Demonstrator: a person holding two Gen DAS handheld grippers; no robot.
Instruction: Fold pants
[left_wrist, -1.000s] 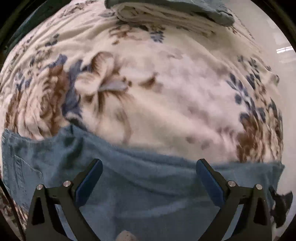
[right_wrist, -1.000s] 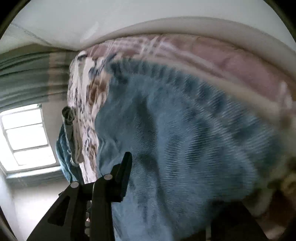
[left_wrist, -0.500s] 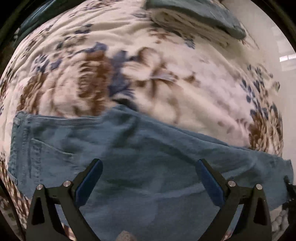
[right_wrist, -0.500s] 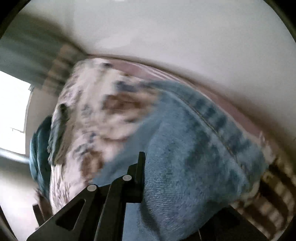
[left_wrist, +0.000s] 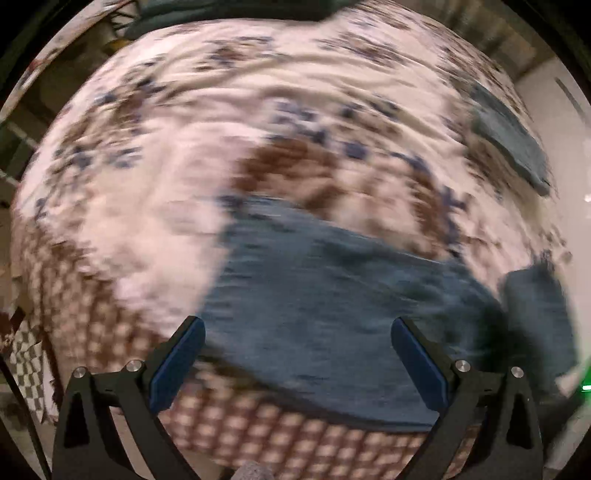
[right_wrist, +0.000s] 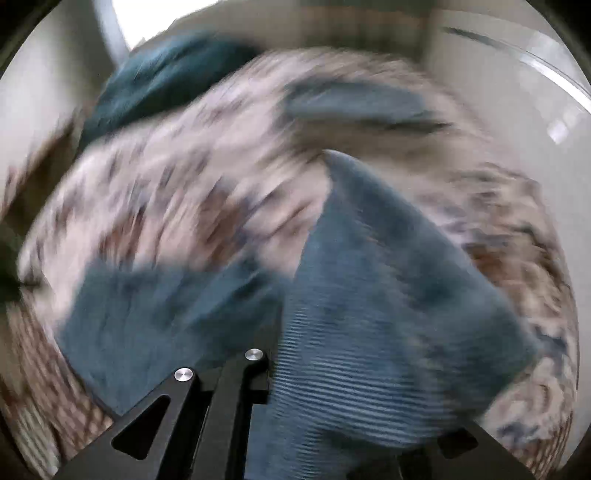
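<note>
Your left hand-held gripper (left_wrist: 295, 354) is spread wide and holds nothing, poised above the jeans (left_wrist: 332, 314) that lie on the floral bedspread (left_wrist: 166, 166). Your right hand-held gripper (right_wrist: 354, 398) is clamped on a fold of the jeans (right_wrist: 388, 314), lifted over the bed. Both views are blurred. Another folded denim piece (left_wrist: 509, 136) lies farther off.

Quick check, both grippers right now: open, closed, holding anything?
Left gripper: open, fingers wide apart above the jeans, holding nothing.
Right gripper: shut on the jeans, denim bunched between its fingers.
</note>
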